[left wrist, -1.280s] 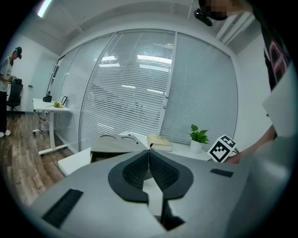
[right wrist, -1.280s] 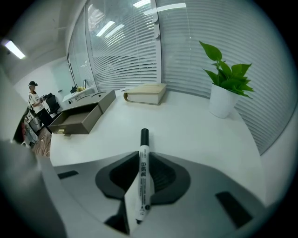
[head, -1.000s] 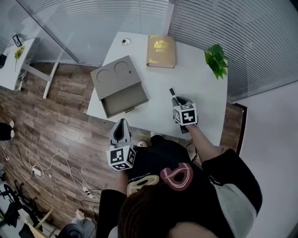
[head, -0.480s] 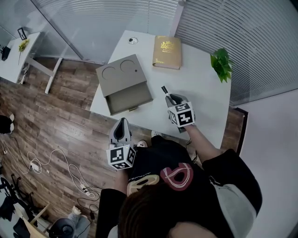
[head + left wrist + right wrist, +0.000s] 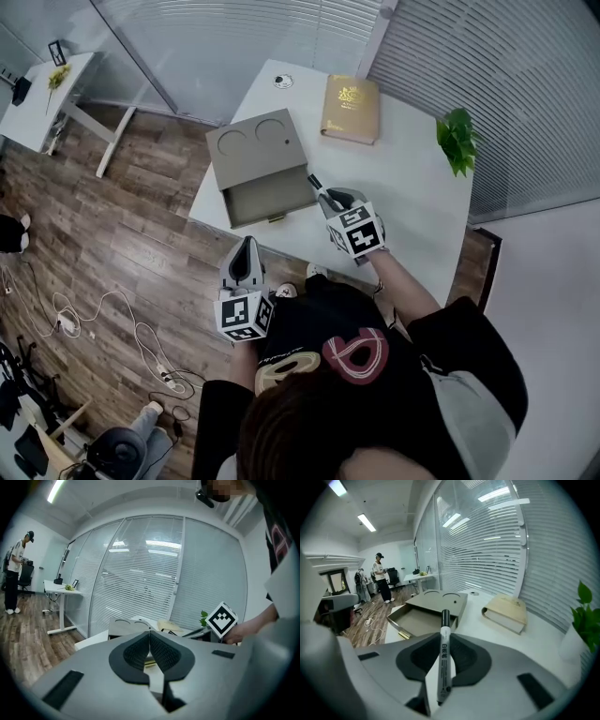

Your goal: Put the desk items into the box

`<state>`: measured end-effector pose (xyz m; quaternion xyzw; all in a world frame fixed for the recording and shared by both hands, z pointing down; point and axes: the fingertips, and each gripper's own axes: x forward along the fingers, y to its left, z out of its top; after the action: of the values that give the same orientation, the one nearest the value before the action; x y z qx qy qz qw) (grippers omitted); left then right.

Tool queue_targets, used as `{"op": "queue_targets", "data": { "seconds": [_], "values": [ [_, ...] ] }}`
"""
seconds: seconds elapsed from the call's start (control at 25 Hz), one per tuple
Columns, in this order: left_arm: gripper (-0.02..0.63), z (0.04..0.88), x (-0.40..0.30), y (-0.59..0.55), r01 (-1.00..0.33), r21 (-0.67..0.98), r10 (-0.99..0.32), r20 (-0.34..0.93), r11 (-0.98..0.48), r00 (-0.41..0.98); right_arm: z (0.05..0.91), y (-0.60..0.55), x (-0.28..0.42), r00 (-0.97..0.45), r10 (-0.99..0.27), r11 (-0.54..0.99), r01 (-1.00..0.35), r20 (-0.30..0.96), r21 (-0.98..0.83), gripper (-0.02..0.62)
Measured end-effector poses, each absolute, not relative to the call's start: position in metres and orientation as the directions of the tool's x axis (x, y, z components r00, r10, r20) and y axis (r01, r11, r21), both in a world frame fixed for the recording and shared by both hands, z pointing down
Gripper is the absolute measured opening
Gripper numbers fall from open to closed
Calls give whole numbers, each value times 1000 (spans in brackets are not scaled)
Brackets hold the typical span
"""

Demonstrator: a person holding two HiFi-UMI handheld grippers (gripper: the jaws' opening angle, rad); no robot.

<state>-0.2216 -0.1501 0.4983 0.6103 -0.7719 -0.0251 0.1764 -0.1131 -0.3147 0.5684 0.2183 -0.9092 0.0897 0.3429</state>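
My right gripper [image 5: 330,201] [image 5: 443,641] is shut on a white marker with a black cap [image 5: 443,654], which sticks out forward from between the pads. The marker's cap [image 5: 314,183] hangs at the right edge of the grey-brown box [image 5: 255,148] [image 5: 436,603], beside its pulled-out drawer [image 5: 266,200] [image 5: 411,621]. My left gripper [image 5: 247,261] [image 5: 150,635] hangs off the table's near edge, over the floor, with its pads together and nothing between them. A tan book [image 5: 351,97] [image 5: 506,612] lies further back on the white table [image 5: 412,202].
A small green plant [image 5: 457,137] [image 5: 585,616] stands at the table's right. A small round object [image 5: 282,81] lies at the far left corner. Wood floor with cables [image 5: 103,323] lies left of the table. A person [image 5: 381,577] stands far off by other desks.
My right gripper has carried the marker leftward across the table, from near the right middle to the edge of the box's drawer. The left gripper has stayed where it was.
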Motion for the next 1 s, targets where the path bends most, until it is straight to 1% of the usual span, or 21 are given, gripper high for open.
{"op": "queue_targets", "data": {
  "seconds": [0.32,0.56,1.0],
  "values": [
    [18,496,-236,-140,-924,246,-941,245,294,-234,567,-302,-151,-689,-242,955,-293,683,43,74],
    [18,498,-238,-132,-922,222,-930,263,317,-256,569,-297,-172,-685,-184,976,-215,705,45,74],
    [18,498,-244,-122,-899,230,-912,268,373,-310,579,-284,-206,-661,-94,996,-62,745,71,75]
  ]
}}
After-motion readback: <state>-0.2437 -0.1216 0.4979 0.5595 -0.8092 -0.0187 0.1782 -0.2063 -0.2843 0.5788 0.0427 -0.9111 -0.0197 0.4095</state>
